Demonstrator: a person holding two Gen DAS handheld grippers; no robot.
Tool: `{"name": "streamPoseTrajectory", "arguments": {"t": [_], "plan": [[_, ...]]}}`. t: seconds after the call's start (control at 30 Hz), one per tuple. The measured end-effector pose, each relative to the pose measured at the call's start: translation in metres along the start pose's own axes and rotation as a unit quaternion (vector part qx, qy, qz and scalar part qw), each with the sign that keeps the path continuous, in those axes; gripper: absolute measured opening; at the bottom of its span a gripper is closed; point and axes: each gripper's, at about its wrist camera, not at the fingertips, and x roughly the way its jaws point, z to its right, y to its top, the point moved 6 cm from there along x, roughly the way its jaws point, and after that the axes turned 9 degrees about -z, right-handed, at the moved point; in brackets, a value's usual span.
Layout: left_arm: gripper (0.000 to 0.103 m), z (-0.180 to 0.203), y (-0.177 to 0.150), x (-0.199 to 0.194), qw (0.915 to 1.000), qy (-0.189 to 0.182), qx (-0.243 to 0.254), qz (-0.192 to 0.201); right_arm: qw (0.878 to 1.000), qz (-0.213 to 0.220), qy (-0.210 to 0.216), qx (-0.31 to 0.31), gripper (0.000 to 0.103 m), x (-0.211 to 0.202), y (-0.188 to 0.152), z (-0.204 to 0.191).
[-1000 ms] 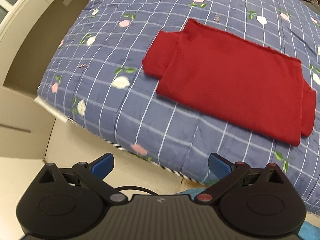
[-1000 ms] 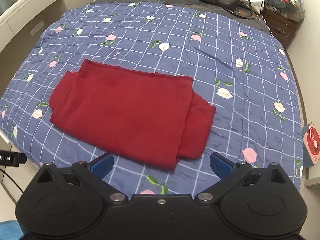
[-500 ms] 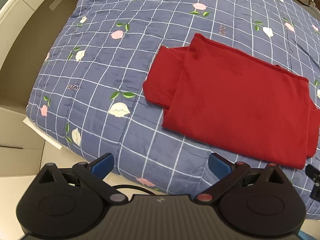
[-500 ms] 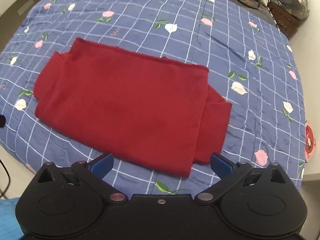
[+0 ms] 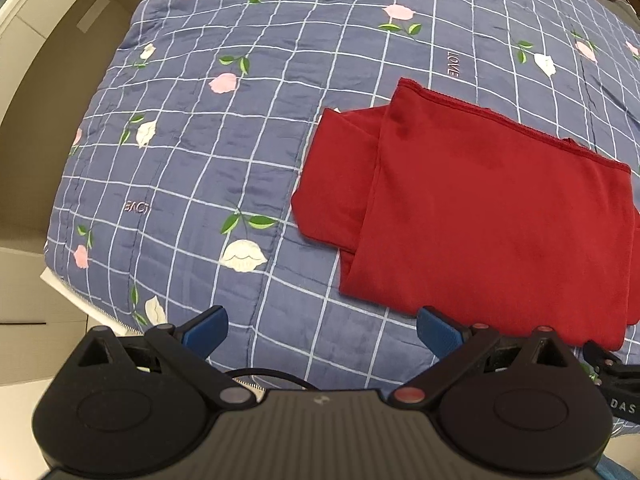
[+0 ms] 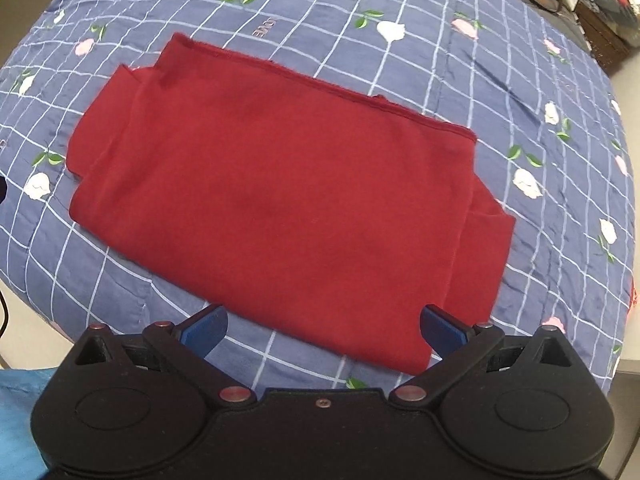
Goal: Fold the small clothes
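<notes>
Both grippers have moved closer over the quilt (image 5: 240, 152). Left gripper (image 5: 322, 330) and right gripper (image 6: 323, 330) are spread wide, empty; the folded red garment (image 6: 280, 200) lies just ahead of the right, ahead-right of the left.

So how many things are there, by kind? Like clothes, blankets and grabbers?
Red clothes: 1, the folded red garment
Blankets: 1, the blue flowered quilt
Grabbers: 2, the left gripper and the right gripper, both open
Total: 4
</notes>
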Motion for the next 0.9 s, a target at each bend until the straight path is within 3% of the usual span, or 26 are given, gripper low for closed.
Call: {"name": "streamPoseTrajectory", "arguments": {"t": [0.47, 0.9], "plan": [[0.102, 0.006, 0.010, 0.030, 0.9993, -0.002, 0.023, -0.030, 1.000, -0.016, 0.020, 0.004, 0.102, 0.007, 0.035, -0.018], [0.102, -0.010, 0.036, 0.071, 0.9976, 0.030, 0.017, -0.060, 0.998, -0.042, 0.037, 0.040, 0.102, 0.038, 0.064, -0.019]]}}
